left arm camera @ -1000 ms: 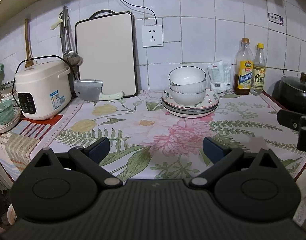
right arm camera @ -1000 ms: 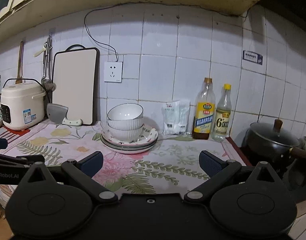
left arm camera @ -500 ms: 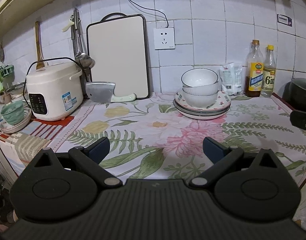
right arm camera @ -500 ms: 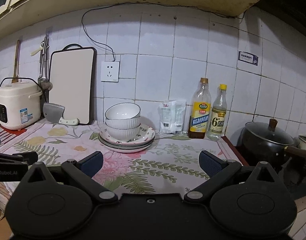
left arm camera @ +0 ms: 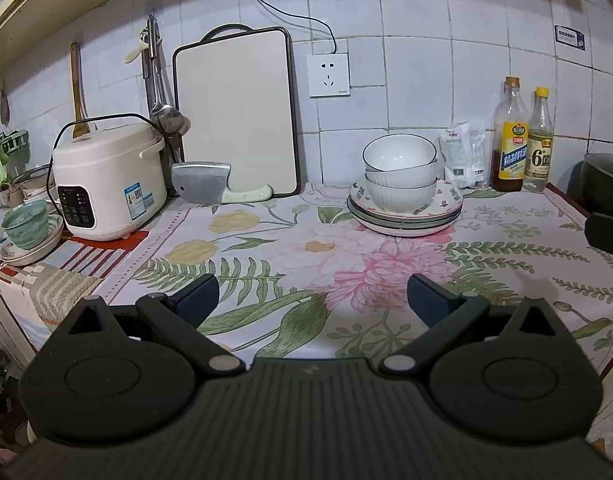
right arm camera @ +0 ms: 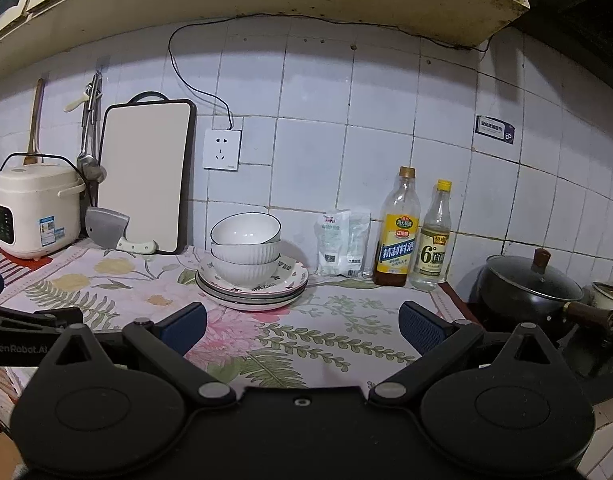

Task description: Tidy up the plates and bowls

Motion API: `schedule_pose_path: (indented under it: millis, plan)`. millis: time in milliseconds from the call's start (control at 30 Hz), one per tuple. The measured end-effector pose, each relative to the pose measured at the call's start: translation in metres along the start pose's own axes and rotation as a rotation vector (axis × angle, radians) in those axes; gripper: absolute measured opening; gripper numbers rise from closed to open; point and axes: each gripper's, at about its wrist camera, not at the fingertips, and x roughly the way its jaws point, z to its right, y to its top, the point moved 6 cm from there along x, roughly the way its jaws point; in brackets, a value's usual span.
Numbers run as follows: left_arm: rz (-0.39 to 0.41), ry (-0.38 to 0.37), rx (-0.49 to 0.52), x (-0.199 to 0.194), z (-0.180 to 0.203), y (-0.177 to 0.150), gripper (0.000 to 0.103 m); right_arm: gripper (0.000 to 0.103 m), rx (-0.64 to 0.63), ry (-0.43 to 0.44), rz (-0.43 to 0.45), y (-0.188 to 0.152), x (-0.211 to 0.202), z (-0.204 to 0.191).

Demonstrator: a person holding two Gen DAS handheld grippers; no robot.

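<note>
White ribbed bowls [left arm camera: 400,176] sit stacked on round flowery plates [left arm camera: 406,216] at the far side of the flowered cloth [left arm camera: 306,256]. Left gripper [left arm camera: 312,300] and right gripper [right arm camera: 302,326] hover near, jaws wide apart, holding nothing.

We see only a sliver of the right gripper [left arm camera: 608,236] at the left wrist frame's right edge; the dark pot [left arm camera: 600,184] is cropped there; bottle labels [left arm camera: 514,152] stay unreadable.
</note>
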Motion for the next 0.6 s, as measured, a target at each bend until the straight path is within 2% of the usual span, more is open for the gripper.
schedule_pose_path:
  millis: [267,600]
  plan:
    - [0.004,-0.029,-0.012,-0.0019,0.0005,-0.0001,0.102,0.103,-0.003,-0.007,-0.005,-0.0013,0.0006,-0.0003]
    - [0.002,-0.021,-0.005,-0.0013,0.0007,-0.0035,0.102,0.103,-0.006,-0.014,-0.021,-0.0036,0.0032,0.0001]
